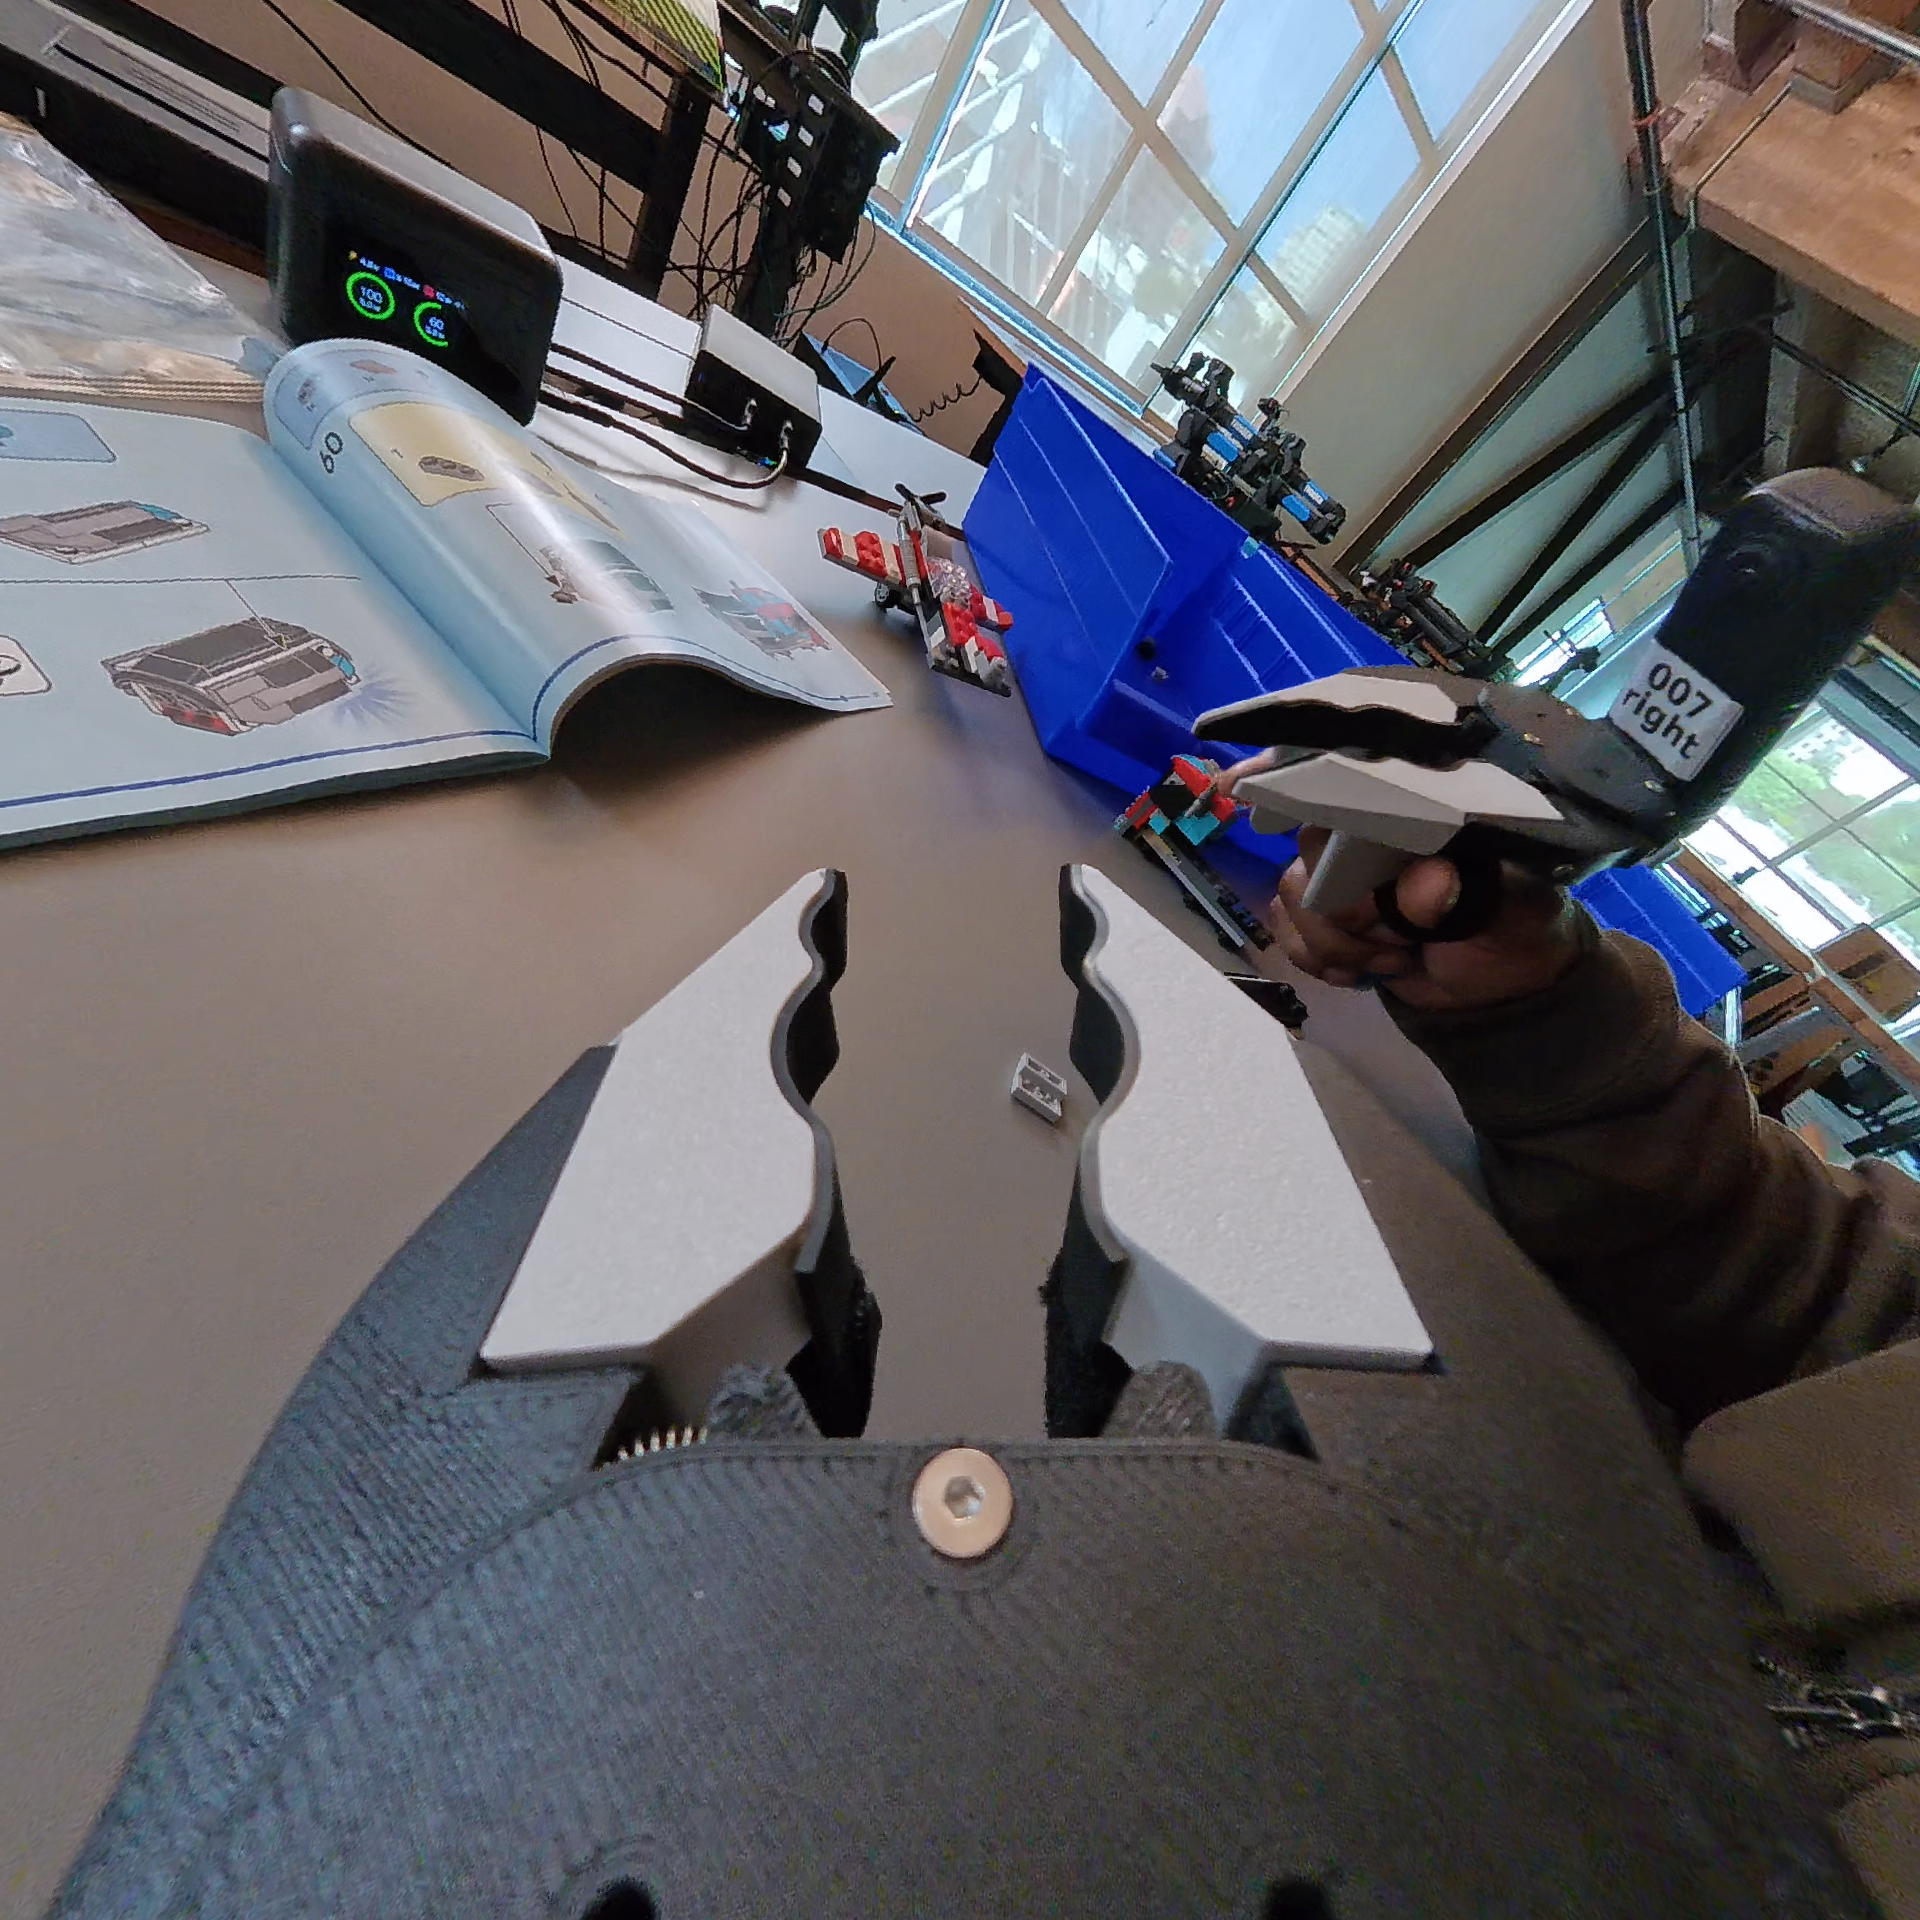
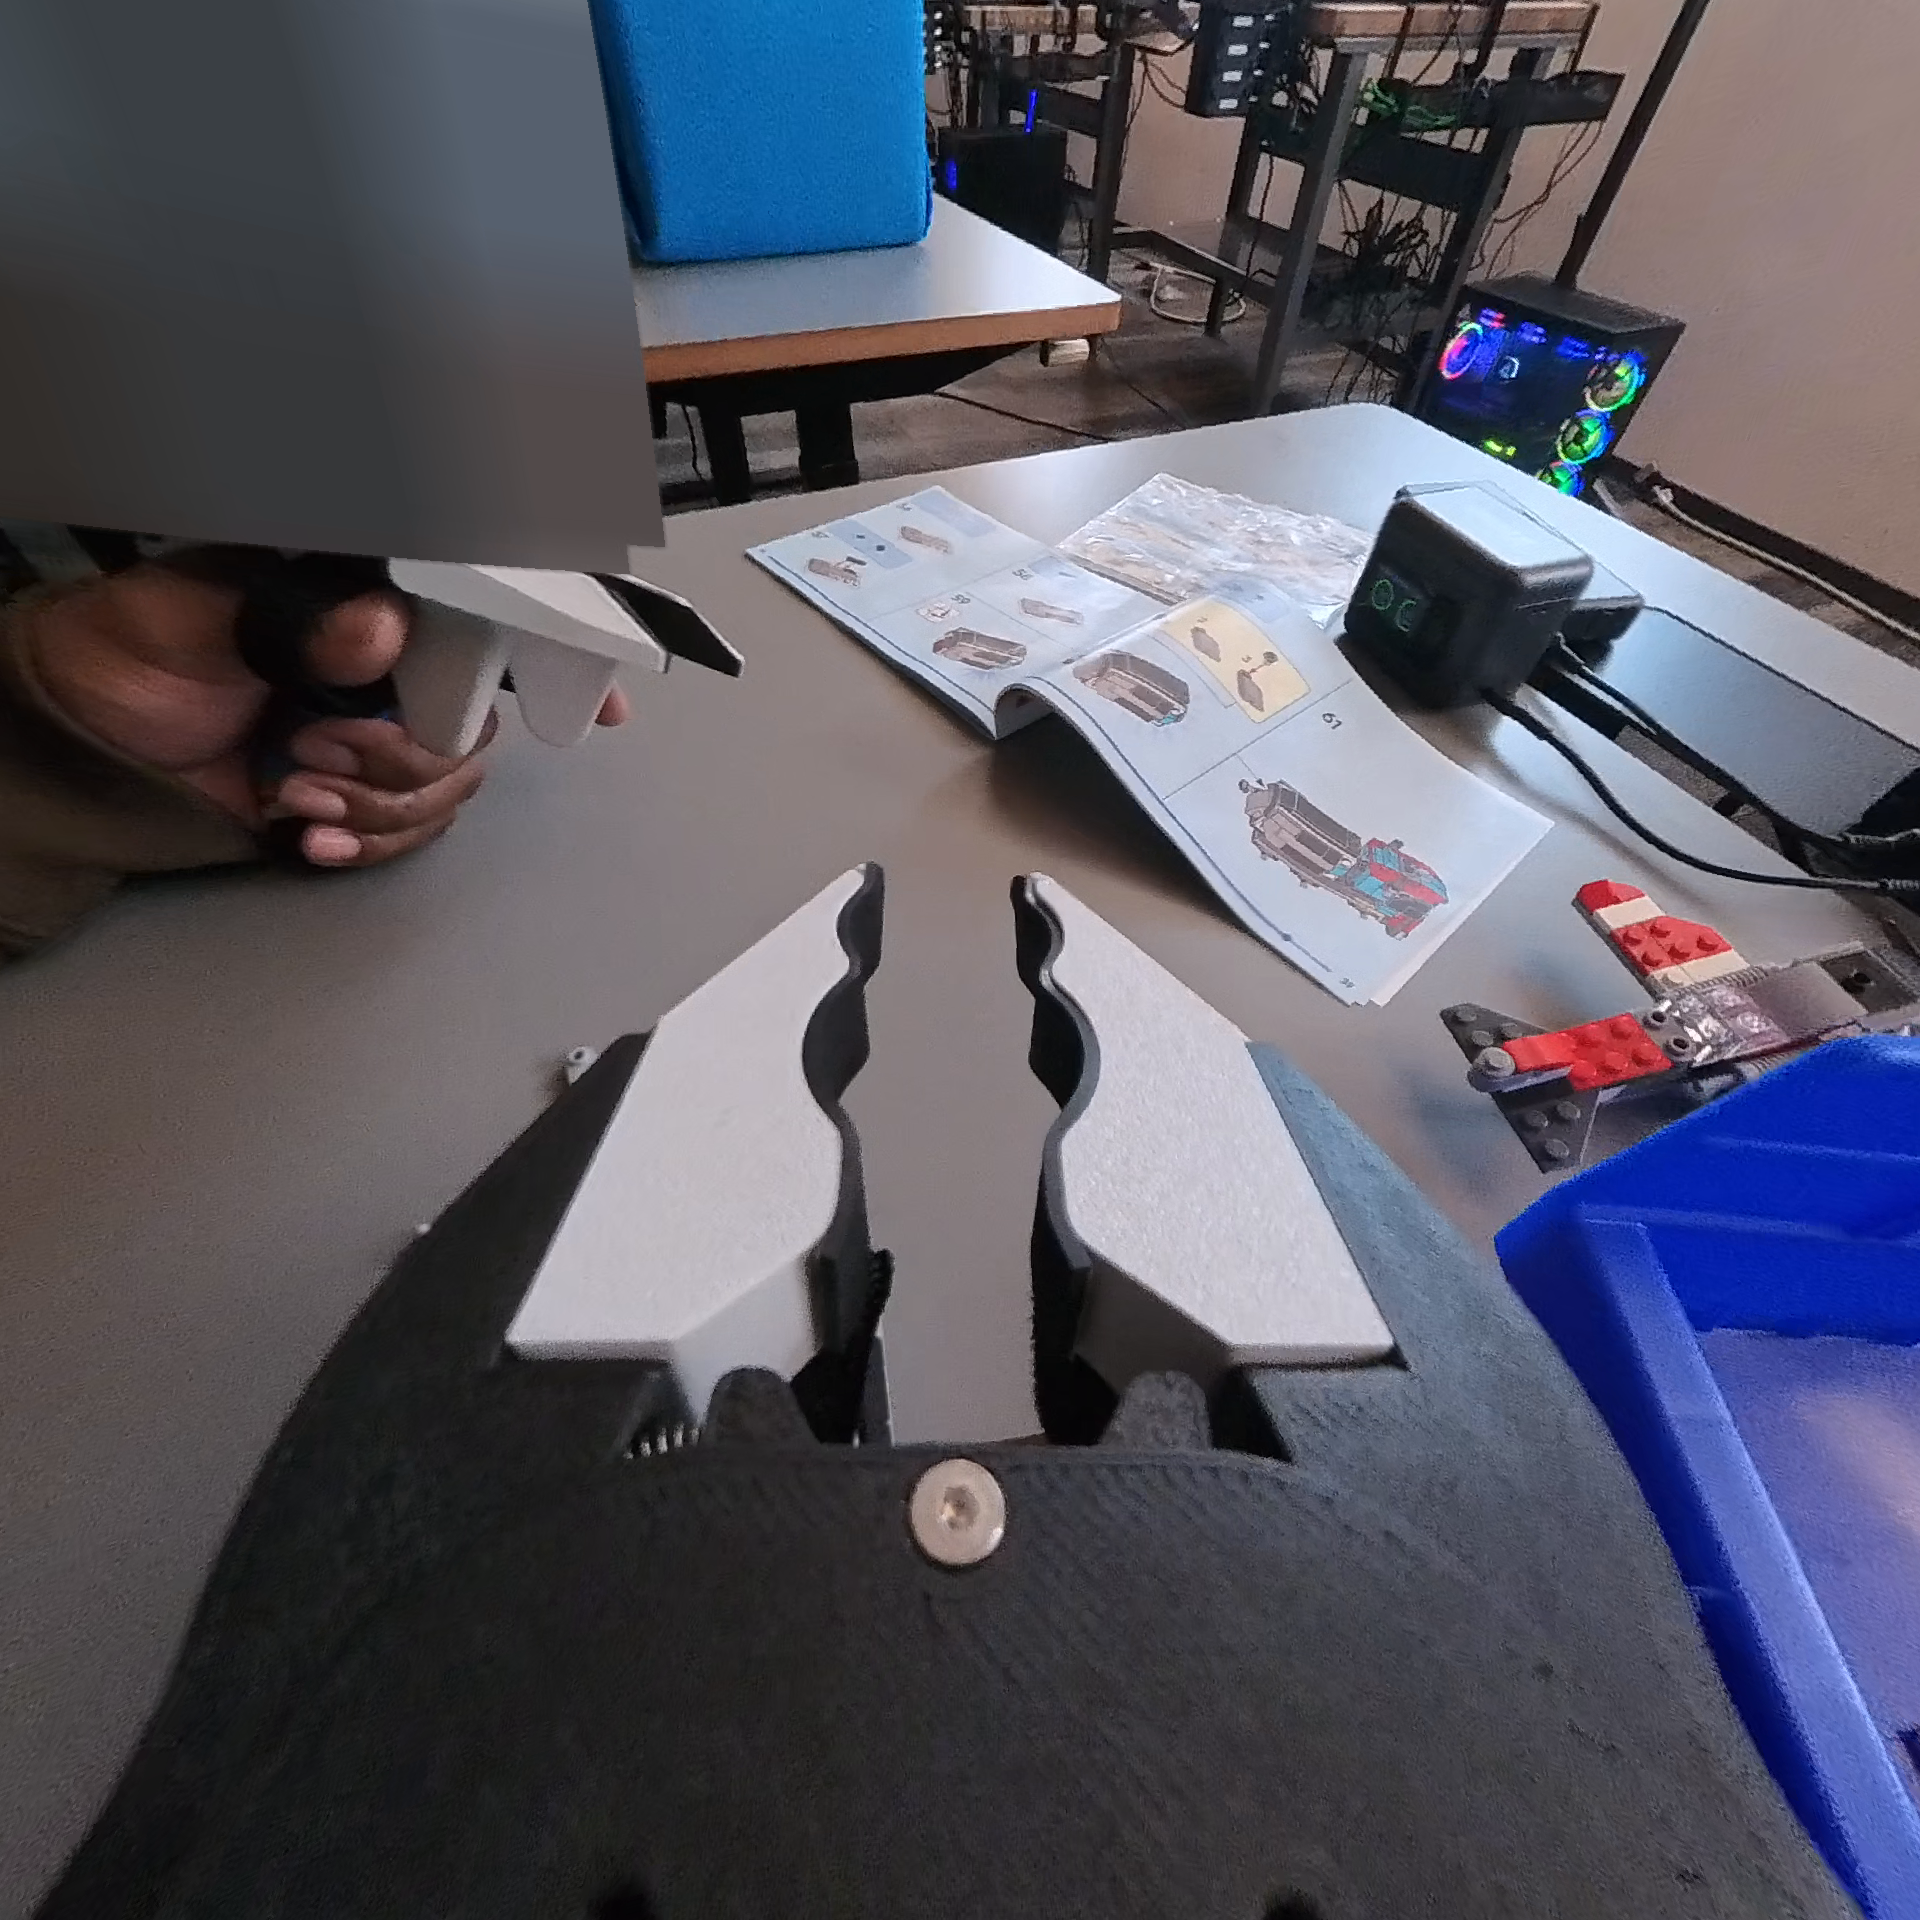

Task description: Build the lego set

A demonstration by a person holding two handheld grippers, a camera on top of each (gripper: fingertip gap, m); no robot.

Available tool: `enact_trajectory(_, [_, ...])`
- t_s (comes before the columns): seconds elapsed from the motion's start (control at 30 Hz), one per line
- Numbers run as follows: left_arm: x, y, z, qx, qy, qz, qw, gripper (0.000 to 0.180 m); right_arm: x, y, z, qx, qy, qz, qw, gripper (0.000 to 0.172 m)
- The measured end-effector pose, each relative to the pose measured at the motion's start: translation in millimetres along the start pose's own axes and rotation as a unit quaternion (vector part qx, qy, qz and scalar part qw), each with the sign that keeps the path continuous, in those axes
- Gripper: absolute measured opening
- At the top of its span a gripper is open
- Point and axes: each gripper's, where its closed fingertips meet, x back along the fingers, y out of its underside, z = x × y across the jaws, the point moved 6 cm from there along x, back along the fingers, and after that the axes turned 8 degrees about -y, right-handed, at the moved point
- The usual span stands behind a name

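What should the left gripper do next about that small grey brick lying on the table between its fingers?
Probably shift the left gripper slightly to its right and lower it: its jaws are open and hold nothing, and the small grey brick lies on the table close to the right finger rather than centred, so closing now might only nudge it.

- Left gripper (image 1: 948,883) is showing a coarse, ridged black printed-plastic body, matt pale grey fingers (image 1: 717,1049) and a shiny metal screw (image 1: 961,1502).
- Table (image 1: 312,1039) is presenting a smooth, matt grey top.
- Booklet (image 1: 416,582) is lying open, its paper slightly glossy.
- Blue bin (image 1: 1101,582) is gleaming as smooth plastic.
- Small grey brick (image 1: 1038,1087) is looking like hard plastic.
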Motion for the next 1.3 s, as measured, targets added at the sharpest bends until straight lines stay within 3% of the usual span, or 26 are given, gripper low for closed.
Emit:
enact_trajectory(0.23, [-0.8, 3.0, 5.2, -0.011, 0.015, -0.014, 1.0, 0.042, -2.2, 1.3, -13.0, 0.032, -0.015, -0.036, 0.999, 0.027])
enact_trajectory(0.4, [-2.0, 17.4, 20.7, -0.037, 0.082, -0.082, 0.993, 0.042, -1.6, 0.8, -18.3, 0.045, -0.023, -0.048, 0.998, 0.027])
enact_trajectory(0.77, [-2.5, 56.3, 47.5, -0.196, 0.133, -0.233, 0.943, 0.039, -1.5, -0.5, -21.5, 0.045, -0.035, -0.053, 0.997, 0.027])
enact_trajectory(1.1, [-14.5, 70.4, 47.9, -0.267, 0.096, -0.282, 0.916, 0.032, 0.5, -2.9, -22.5, 0.045, -0.032, -0.056, 0.997, 0.027])
enact_trajectory(1.3, [-18.0, 74.6, 48.3, -0.314, 0.059, -0.284, 0.904, 0.011, -1.8, 1.6, -22.3, 0.05, -0.031, -0.073, 0.996, 0.028])
